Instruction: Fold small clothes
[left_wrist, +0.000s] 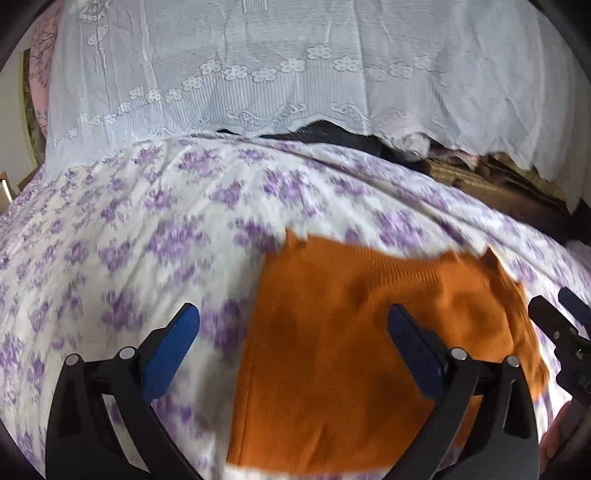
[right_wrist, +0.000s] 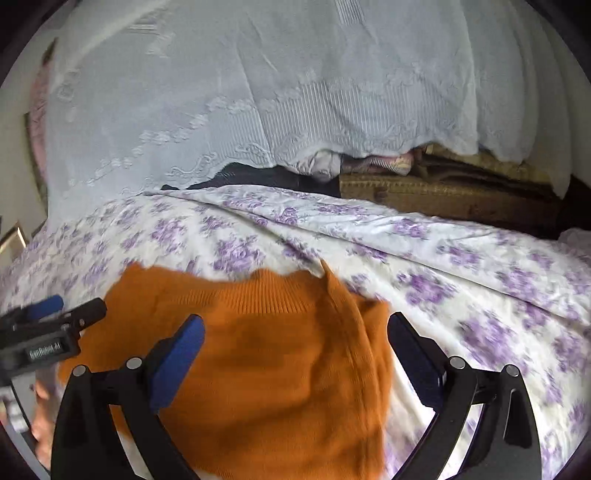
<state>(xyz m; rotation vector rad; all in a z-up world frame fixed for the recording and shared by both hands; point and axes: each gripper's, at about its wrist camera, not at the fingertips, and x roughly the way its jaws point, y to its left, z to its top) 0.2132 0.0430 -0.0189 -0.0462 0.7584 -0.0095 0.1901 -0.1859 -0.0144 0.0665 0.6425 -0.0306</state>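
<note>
An orange knitted garment lies flat on the bed's white sheet with purple flowers. My left gripper is open, hovering over the garment's left edge with nothing between its blue pads. My right gripper is open above the garment, its fingers astride the garment's right part, empty. The right gripper also shows at the right edge of the left wrist view, and the left gripper at the left edge of the right wrist view.
A white lace cloth hangs behind the bed. Under its hem sit dark fabric and a woven straw case at the back right. The flowered sheet spreads left and right of the garment.
</note>
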